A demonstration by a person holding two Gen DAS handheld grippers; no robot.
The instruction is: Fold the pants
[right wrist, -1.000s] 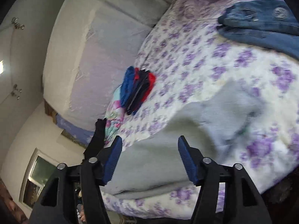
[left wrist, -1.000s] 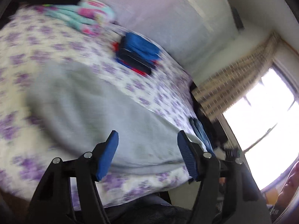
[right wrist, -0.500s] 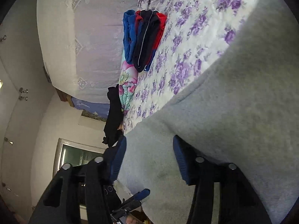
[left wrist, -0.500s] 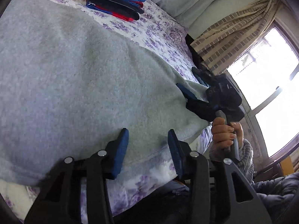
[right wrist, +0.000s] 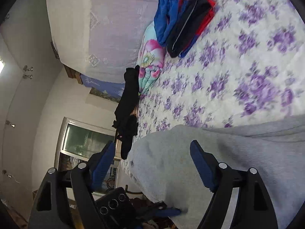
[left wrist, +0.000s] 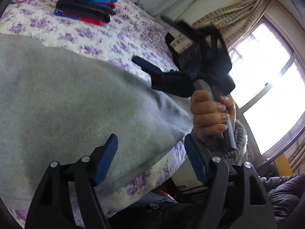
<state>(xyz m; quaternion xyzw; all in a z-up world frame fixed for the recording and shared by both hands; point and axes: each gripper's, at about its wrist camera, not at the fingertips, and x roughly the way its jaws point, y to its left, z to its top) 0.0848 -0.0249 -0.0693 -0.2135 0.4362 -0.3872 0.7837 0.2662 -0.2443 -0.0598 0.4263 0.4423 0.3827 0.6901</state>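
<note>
Grey pants [left wrist: 66,99] lie spread flat on the purple-flowered bedspread [left wrist: 114,36]. My left gripper [left wrist: 150,158] hovers over their near edge by the bed's side. Its jaws are opening, the fabric lies under them and the pads do not press on it. A hand [left wrist: 207,114] holds my right gripper above the pants' right corner, blurred by motion. In the right wrist view the right gripper [right wrist: 152,156] stands over the rounded end of the pants [right wrist: 190,162]. Its jaws are opening too, with nothing pinched. One blue fingertip [right wrist: 169,212] of the left gripper touches the pants' lower edge.
A stack of folded blue, black and red clothes [left wrist: 85,7] sits near the head of the bed. A flowered pillow [right wrist: 150,61] and a black garment [right wrist: 127,110] lie at the bed's far edge. A bright window with a curtain [left wrist: 266,76] is beside the bed.
Both grippers came down close to the pants with narrowed jaws, then widened them. The right gripper has lifted off the fabric and the left has drawn back toward the bed's edge.
</note>
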